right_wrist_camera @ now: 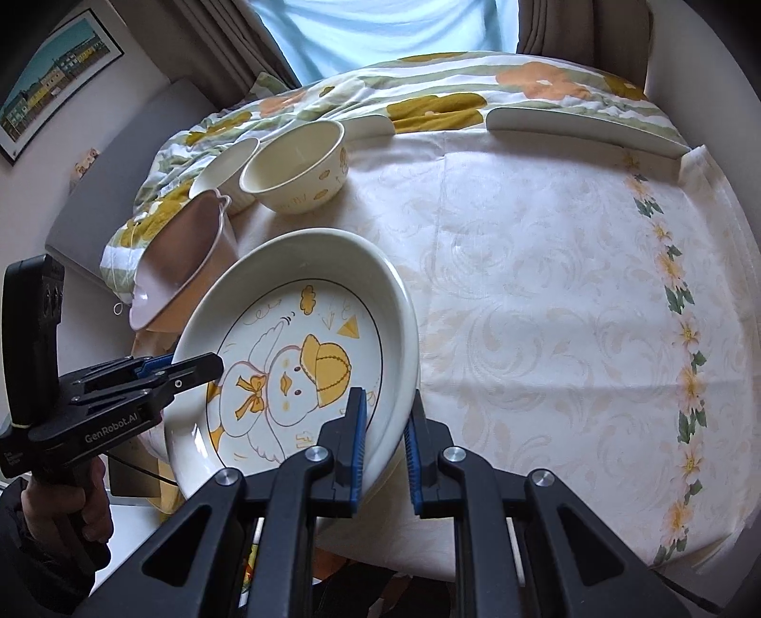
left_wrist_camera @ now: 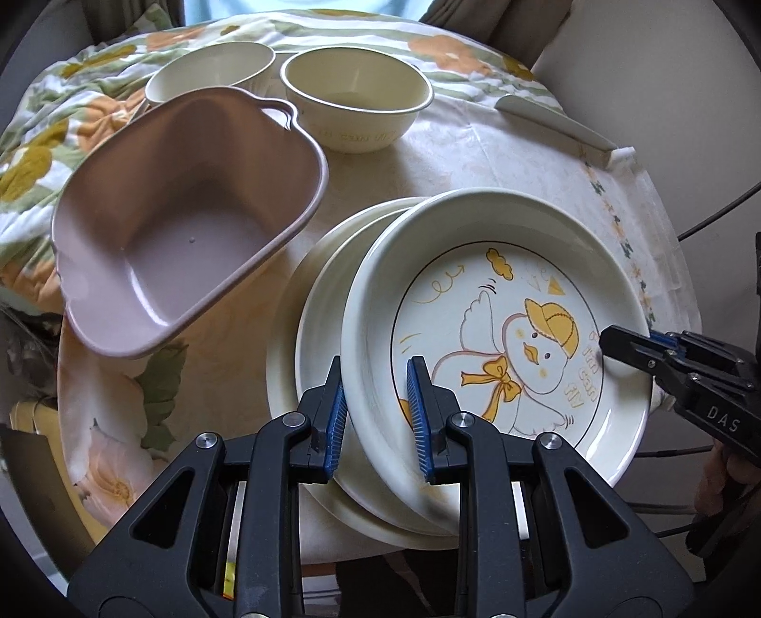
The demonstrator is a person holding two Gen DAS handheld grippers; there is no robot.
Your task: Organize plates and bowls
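Over floral tablecloth, both grippers, left and right, clamped on duck plate rim at nine and three o'clock; uneven release risks sliding off stack.

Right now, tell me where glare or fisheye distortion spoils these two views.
Left wrist view: the round table bulges toward dark corners; soft glare streaks the pink basin. Right wrist view: a bright window washes out the top, and the duck plate rim glints.

Home dining spot, pretty clearly. Round table under pale tablecloth with daisy border. Flowery quilt bunched at far edge. Curtains around bright window, framed picture of colourful houses on wall. Kiddie duck plate, cream bowls, pink tub on top.
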